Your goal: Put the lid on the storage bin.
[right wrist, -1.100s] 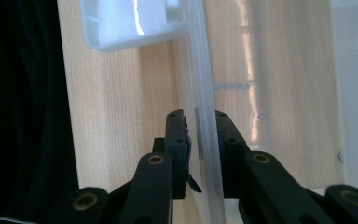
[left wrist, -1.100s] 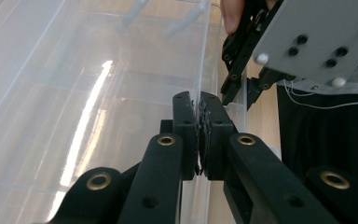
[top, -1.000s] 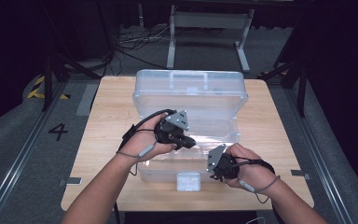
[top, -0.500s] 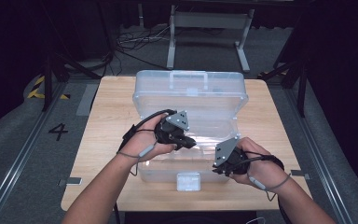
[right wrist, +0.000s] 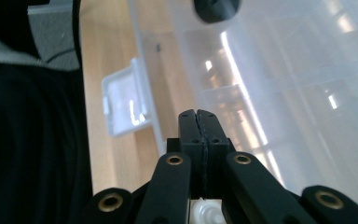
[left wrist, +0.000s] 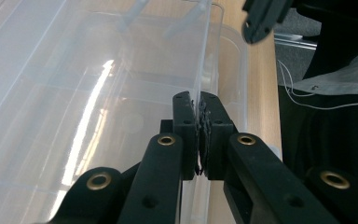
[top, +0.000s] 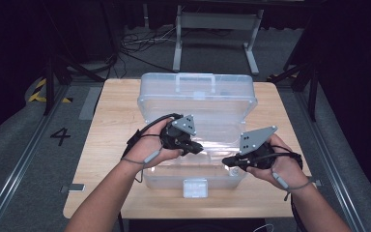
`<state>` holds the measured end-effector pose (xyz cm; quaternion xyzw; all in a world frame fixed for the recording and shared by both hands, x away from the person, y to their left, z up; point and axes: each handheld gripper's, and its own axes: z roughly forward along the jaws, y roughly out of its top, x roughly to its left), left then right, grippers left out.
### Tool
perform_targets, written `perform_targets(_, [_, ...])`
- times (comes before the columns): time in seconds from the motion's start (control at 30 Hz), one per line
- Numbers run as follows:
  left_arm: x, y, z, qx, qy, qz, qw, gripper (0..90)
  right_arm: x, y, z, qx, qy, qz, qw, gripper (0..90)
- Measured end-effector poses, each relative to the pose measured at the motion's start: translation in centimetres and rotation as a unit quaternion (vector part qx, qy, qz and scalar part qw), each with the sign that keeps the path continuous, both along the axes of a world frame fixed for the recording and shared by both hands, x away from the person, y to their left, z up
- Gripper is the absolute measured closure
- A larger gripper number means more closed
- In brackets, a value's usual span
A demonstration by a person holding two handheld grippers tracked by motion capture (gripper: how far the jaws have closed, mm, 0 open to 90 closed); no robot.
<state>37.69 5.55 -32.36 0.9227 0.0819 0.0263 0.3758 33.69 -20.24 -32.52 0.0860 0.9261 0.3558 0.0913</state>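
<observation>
On the wooden surface (top: 106,130) a clear plastic box (top: 198,104) is held open, its thin lid edge clamped by the left tool (left wrist: 198,100), while the right tool (right wrist: 199,114), just closed on nothing, is poised above the box's front.

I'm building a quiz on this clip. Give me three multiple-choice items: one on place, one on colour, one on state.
1. Where does the clear plastic case rest?
A. wooden table
B. floor
C. shelf

2. What colour are the gripper jaws?
A. white
B. black
C. red

3. The left gripper is:
A. wide open
B. shut on the case's lid edge
C. shut on a cable

Key: 1 A, the case sits on the wooden table; 2 B, both gripper views show black jaws; 3 B, the left gripper view shows the clear edge pinched between them.
</observation>
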Motion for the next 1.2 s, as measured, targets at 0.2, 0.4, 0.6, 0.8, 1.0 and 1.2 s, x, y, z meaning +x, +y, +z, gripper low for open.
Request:
perform_targets(0.2, [0.0, -0.1, 0.0, 0.001, -0.001, -0.001, 1.0000, 86.5, 0.3, -1.1, 0.5, 0.047, -0.004, -0.027, 0.9985, 90.0])
perform_targets(0.4, [0.0, 0.0, 0.0, 0.000, 0.000, -0.002, 1.0000, 86.6, 1.0, -2.6, 0.9, 0.096, -0.005, -0.072, 0.9927, 90.0])
perform_targets(0.6, [-0.1, 0.0, -0.1, 0.001, 0.000, -0.003, 1.0000, 86.6, 1.4, -4.0, 1.1, 0.151, -0.006, -0.105, 0.9830, 90.0])
perform_targets(0.8, [-0.2, -0.1, -0.1, 0.003, -0.002, -0.003, 1.0000, 86.7, 1.3, -4.7, 1.4, 0.184, -0.021, -0.130, 0.9741, 90.0])
perform_targets(1.0, [-0.4, -0.1, -0.2, 0.004, -0.003, -0.002, 1.0000, 86.7, 1.6, -5.5, 1.5, 0.220, -0.027, -0.158, 0.9622, 90.0])
perform_targets(1.2, [-0.6, 0.1, -0.7, -0.003, 0.005, -0.001, 1.0000, 86.6, 2.1, -5.9, 1.3, 0.242, -0.025, -0.176, 0.9539, 90.0])
